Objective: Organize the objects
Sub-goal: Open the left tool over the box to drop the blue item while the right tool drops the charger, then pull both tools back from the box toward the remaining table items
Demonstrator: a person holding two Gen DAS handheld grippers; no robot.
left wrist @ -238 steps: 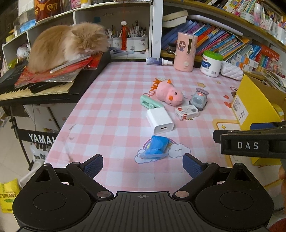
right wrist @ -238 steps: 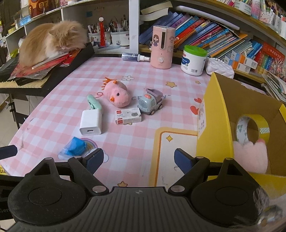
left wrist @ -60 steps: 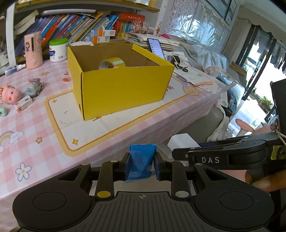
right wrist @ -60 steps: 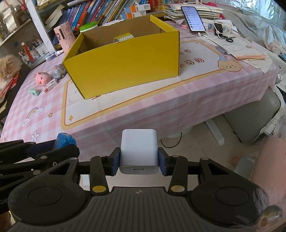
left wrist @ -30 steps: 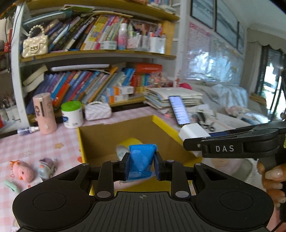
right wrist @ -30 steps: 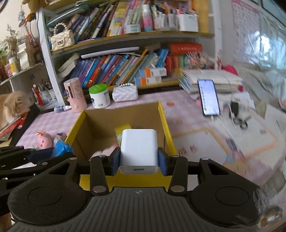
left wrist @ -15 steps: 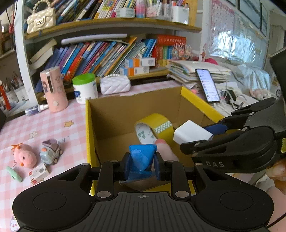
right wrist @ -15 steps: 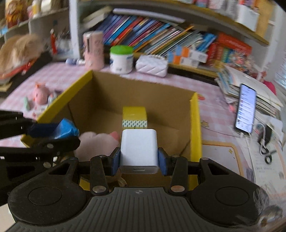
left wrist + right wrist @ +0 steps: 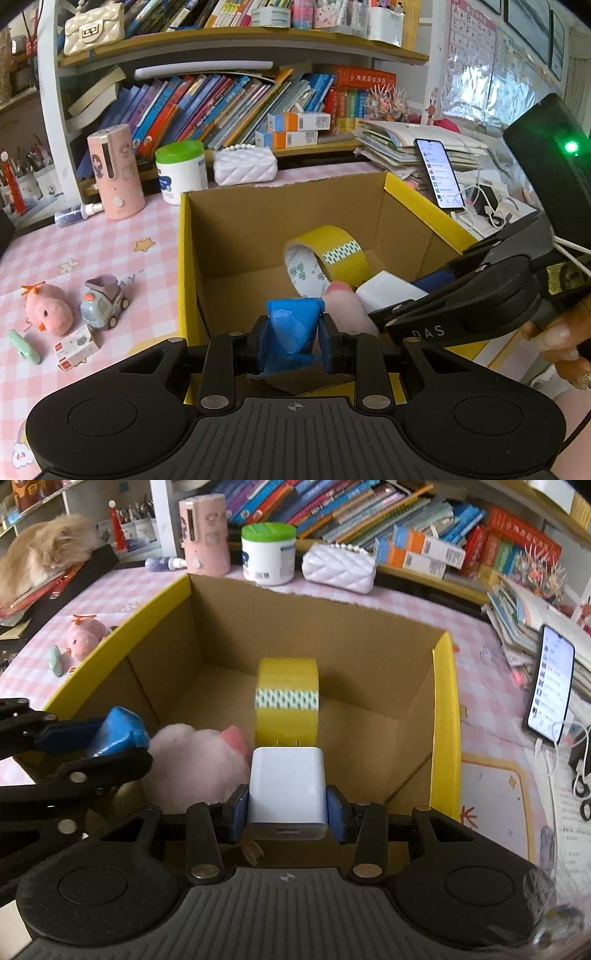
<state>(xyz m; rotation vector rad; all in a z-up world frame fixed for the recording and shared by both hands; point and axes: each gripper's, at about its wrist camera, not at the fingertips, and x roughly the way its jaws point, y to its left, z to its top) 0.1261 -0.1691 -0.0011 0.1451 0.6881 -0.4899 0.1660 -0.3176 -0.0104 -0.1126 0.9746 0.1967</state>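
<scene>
The left gripper [image 9: 293, 341] jaws are clamped on a blue packet [image 9: 291, 334]; the right gripper [image 9: 287, 810] jaws grasp a white charger [image 9: 286, 794]. Both hover over the open yellow box [image 9: 445, 716], which contains a tape roll [image 9: 287, 698] and pink plush [image 9: 195, 764].

**Both grippers over the box, toys to its left**

The box [image 9: 183, 258] stands on the table [image 9: 110, 251]. Inside it, the tape roll [image 9: 327, 258] stands on edge near the middle, and the plush [image 9: 192, 760] lies before it, at the near left wall. The left gripper [image 9: 293, 338] holds the packet [image 9: 291, 332] above the near edge of the box. To its right, the right gripper [image 9: 287, 814] holds the charger [image 9: 286, 794] over the box, just before the tape roll. Left of the box lie the car [image 9: 103, 302], the chick toy [image 9: 46, 312] and the small carton [image 9: 75, 347]. Behind the box stand the jar [image 9: 181, 170] and the purse [image 9: 245, 166]. The phone [image 9: 439, 173] leans to the right of the box.
</scene>
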